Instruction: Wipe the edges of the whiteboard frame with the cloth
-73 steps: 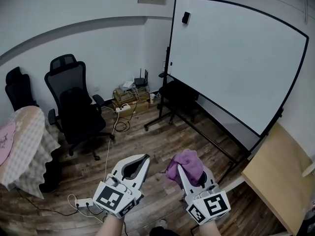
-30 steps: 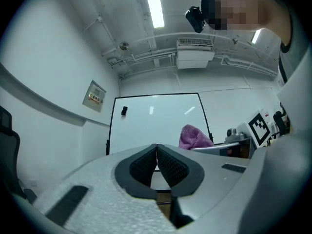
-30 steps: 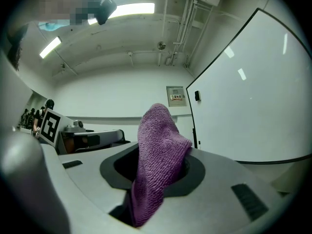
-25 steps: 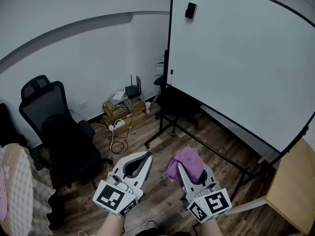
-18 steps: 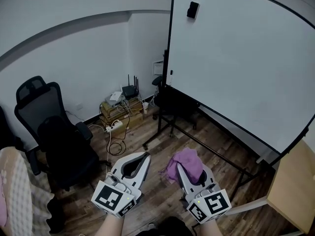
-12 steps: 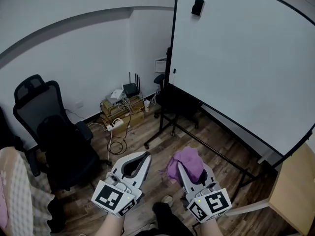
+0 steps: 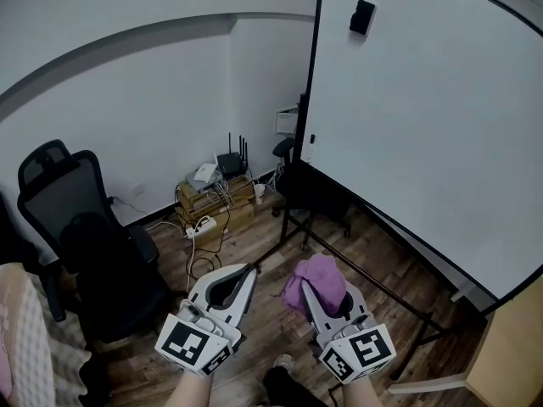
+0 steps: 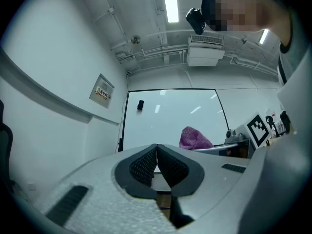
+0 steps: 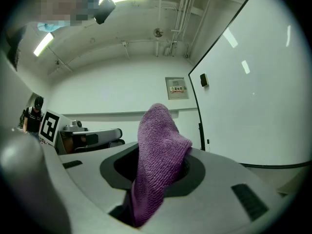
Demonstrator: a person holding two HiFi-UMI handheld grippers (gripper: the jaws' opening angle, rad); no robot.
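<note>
A large whiteboard (image 7: 441, 117) with a thin black frame (image 7: 310, 100) stands on a black wheeled stand at the right of the head view. My right gripper (image 7: 316, 285) is shut on a purple cloth (image 7: 315, 281), which bunches up above its jaws; the cloth (image 9: 158, 155) fills the jaws in the right gripper view. My left gripper (image 7: 240, 278) is shut with nothing in it, its ribbed pads (image 8: 146, 162) pressed together. Both grippers are held low, well short of the board. The cloth (image 8: 195, 139) and board (image 8: 170, 116) also show ahead in the left gripper view.
A black eraser (image 7: 361, 17) clings near the board's top left. A black office chair (image 7: 85, 244) stands at the left. Boxes with a router and cables (image 7: 216, 189) sit by the wall. A wooden table corner (image 7: 517, 363) is at the bottom right. A foot (image 7: 284, 367) shows below.
The view has shifted closer to the whiteboard, whose left edge now sits further right and larger. Both grippers keep the same pose, the cloth still held in the right one.
</note>
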